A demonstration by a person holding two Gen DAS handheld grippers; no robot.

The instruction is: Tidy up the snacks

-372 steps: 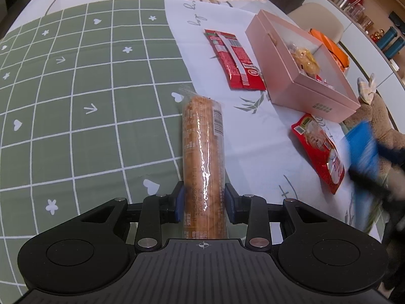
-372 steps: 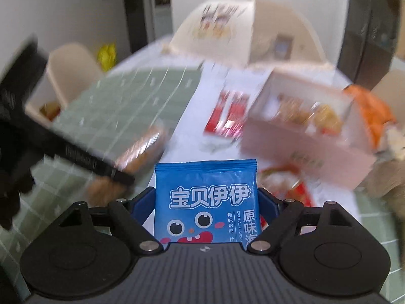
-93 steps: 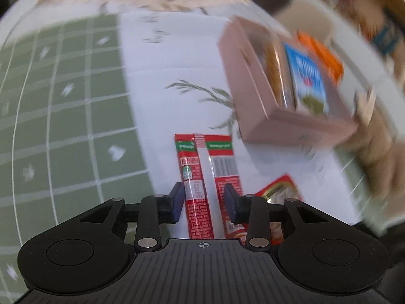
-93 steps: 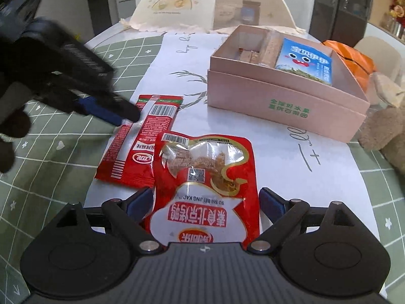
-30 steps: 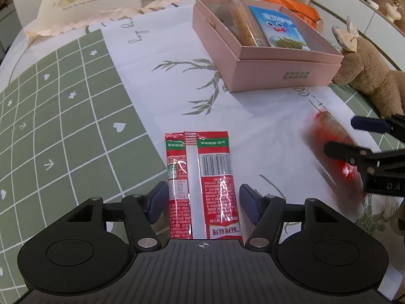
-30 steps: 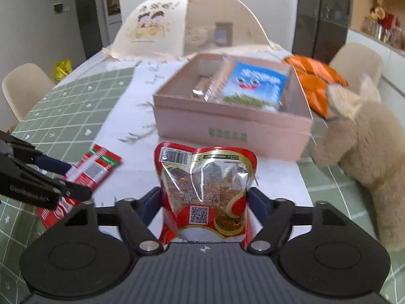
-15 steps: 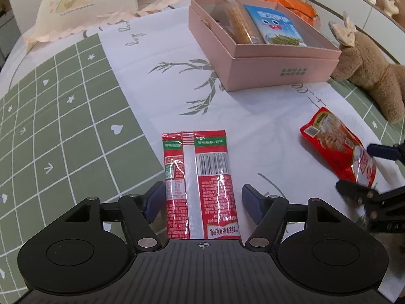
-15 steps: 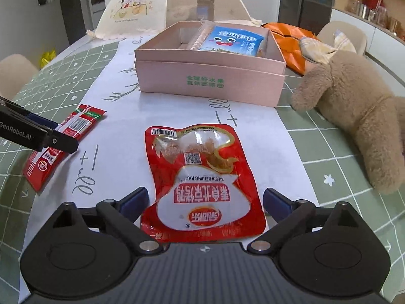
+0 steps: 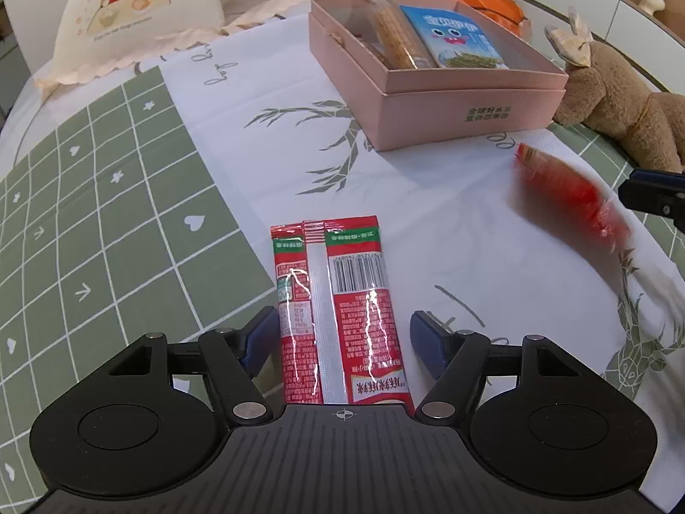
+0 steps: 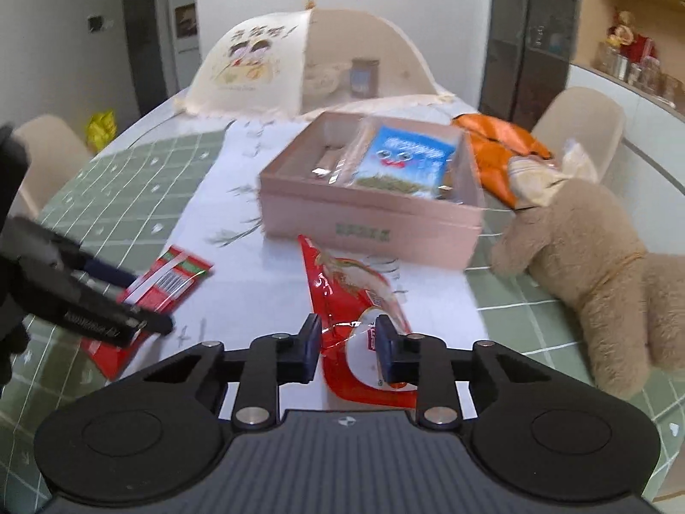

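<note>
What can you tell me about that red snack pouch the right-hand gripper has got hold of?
The red pouch is glossy plastic with a clear window showing brownish food and a white panel of print near its lower end. The right gripper is closing its jaws on that lower end, crumpling it, so the pouch tilts up edgewise toward the pink box. In the left wrist view it is a red blur over the white runner.

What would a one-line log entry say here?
left gripper: open around striped red packet | right gripper: closing on red pouch | pink box: two snacks visible
</note>
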